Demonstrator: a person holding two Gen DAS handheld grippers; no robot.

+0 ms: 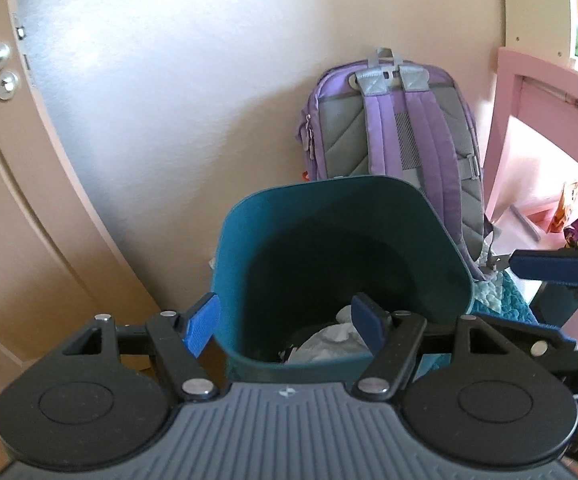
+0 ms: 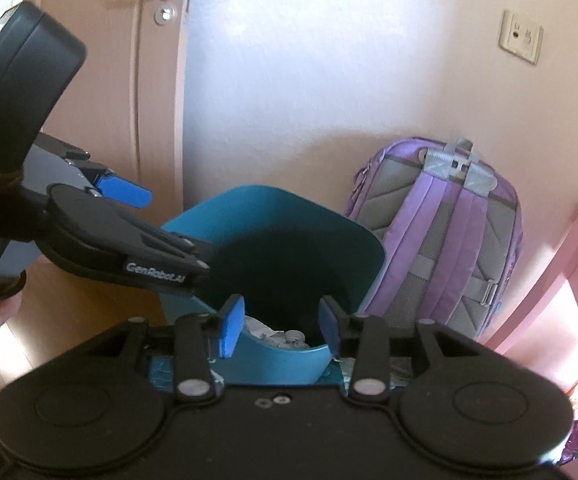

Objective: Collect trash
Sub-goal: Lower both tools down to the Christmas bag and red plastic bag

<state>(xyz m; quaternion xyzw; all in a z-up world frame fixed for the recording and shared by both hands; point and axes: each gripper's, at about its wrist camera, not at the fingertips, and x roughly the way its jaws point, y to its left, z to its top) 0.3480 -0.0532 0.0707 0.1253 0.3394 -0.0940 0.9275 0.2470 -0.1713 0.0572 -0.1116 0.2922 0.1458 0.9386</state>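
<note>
Hovering over teal bin (image 1: 341, 240), left tongs (image 1: 289, 326) and right tongs (image 2: 279, 326) both wide, empty; crumpled paper (image 1: 329, 340) already inside; further trash unclear

Backpack (image 1: 393, 128) close behind bin (image 1: 329, 216)

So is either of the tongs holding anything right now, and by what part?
Nothing is held. The left tongs and right tongs are both open and empty, poised at the teal bin with crumpled paper inside.
</note>
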